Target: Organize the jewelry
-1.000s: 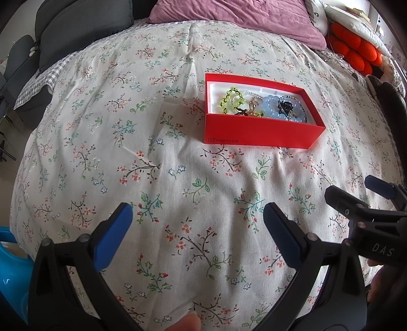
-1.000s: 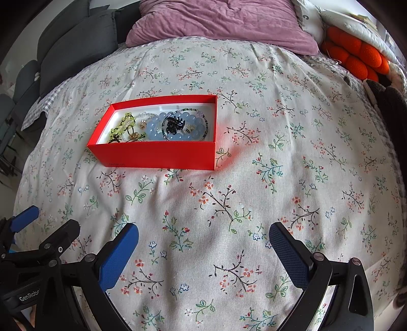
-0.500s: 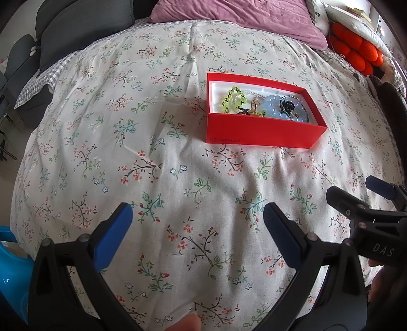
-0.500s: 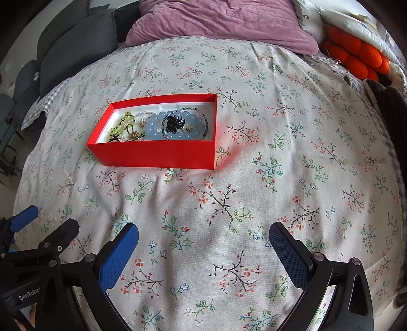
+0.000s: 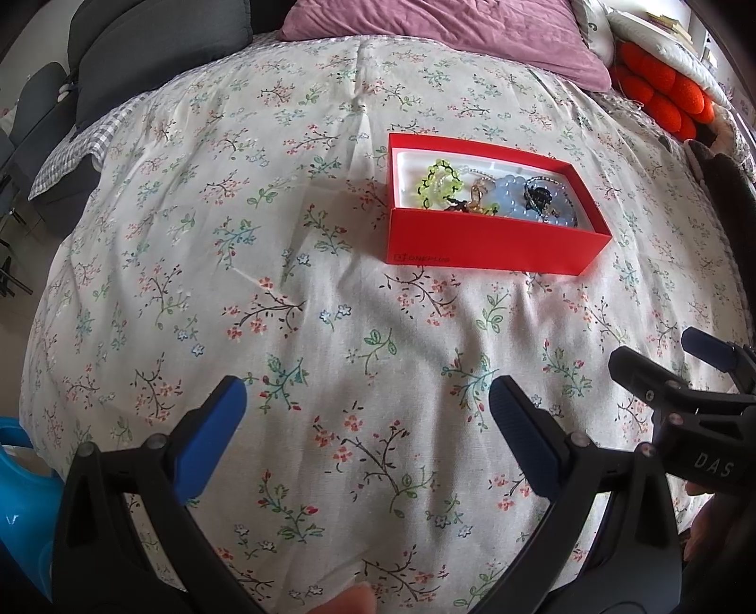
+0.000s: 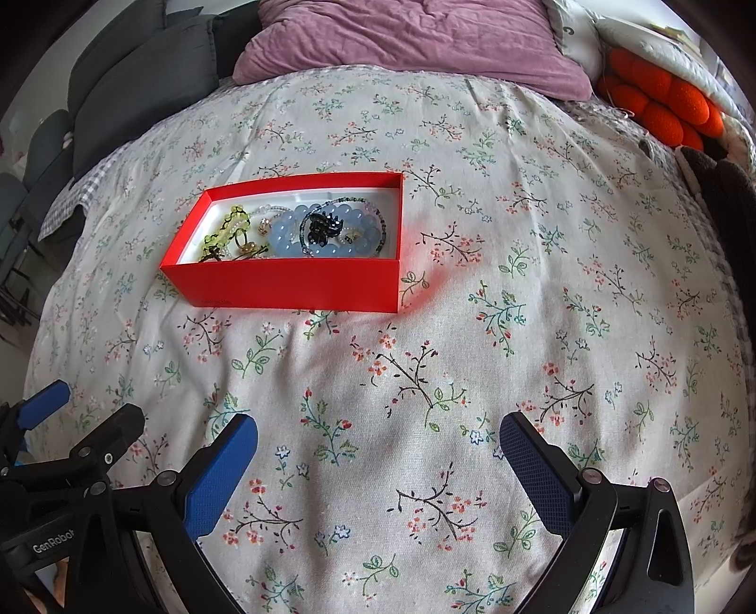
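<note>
A red open box (image 5: 486,245) (image 6: 293,285) sits on the floral bedspread. It holds a yellow-green bead bracelet (image 5: 437,182) (image 6: 227,229), a pale blue bead bracelet (image 5: 515,196) (image 6: 330,236), a black hair clip (image 5: 538,196) (image 6: 323,226), gold pieces (image 5: 477,193) (image 6: 245,245) and a thin bead strand. My left gripper (image 5: 366,401) is open and empty, well short of the box. My right gripper (image 6: 378,439) is open and empty, near of the box and to its right. Each gripper shows at the other view's edge.
A mauve pillow (image 5: 439,33) (image 6: 416,38) lies at the head of the bed. Dark grey cushions (image 5: 156,42) are at the back left. An orange knobbly cushion (image 5: 661,94) (image 6: 661,108) is at the back right. A blue plastic object (image 5: 19,496) is off the bed's near left edge.
Both grippers have stayed open and empty. The left view has shifted very slightly, so the box sits a little lower and to the right; the jewelry has not moved.
</note>
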